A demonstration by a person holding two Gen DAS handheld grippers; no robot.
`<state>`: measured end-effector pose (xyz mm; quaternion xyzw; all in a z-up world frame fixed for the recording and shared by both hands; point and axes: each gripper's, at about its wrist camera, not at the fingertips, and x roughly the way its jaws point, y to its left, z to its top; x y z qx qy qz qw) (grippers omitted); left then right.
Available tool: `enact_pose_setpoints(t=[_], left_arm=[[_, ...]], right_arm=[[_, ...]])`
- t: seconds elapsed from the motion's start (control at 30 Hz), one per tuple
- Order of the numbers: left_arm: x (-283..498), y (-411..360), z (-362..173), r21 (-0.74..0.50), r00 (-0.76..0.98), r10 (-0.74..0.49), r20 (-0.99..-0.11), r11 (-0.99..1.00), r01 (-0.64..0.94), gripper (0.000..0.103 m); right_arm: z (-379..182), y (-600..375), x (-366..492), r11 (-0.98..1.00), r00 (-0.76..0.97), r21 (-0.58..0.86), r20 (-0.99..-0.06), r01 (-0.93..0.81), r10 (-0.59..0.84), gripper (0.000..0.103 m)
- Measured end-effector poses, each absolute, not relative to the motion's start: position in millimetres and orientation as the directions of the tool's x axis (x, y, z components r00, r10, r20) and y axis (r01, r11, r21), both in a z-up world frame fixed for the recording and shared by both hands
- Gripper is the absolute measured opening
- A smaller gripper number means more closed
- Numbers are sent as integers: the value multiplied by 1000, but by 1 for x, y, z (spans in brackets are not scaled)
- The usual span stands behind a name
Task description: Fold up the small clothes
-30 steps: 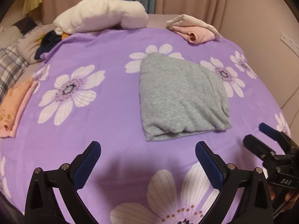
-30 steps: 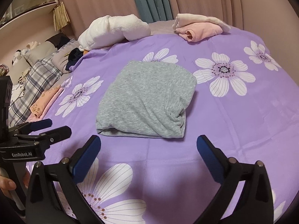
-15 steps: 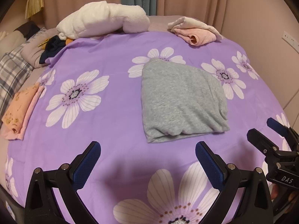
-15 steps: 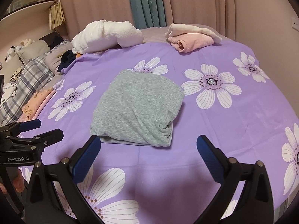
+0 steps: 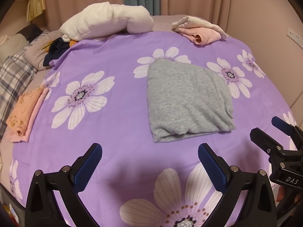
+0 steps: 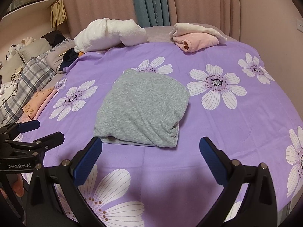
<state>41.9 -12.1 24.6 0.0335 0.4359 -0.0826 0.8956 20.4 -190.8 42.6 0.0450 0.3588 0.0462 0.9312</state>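
Grey garment [image 5: 186, 102] lies folded on the bed [image 5: 117, 132]; both grippers' fingers [image 5: 87, 167] gape empty; pinch its near edge evenly, I'd judge.

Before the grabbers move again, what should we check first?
1. Left gripper open and empty: ok.
2. Right gripper open and empty: ok.
3. Folded grey knit garment lying flat on the purple flowered bedsheet, apart from both grippers: ok.
4. Grey garment's fold neat: not ok, its near right corner is bunched.
5. Folded orange and pink clothes stacked at the sheet's left edge, out of the way: ok.
6. Layers under the grey garment: cannot tell.
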Motion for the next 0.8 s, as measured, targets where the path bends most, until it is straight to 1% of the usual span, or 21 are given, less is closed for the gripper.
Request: enact_pose_setpoints(t=[0.8], left_arm=[[42,-15,23,1,607,-107,-787,985,175,100]], right_arm=[[38,-190,20,989,730,136,-670,-53,131,103]])
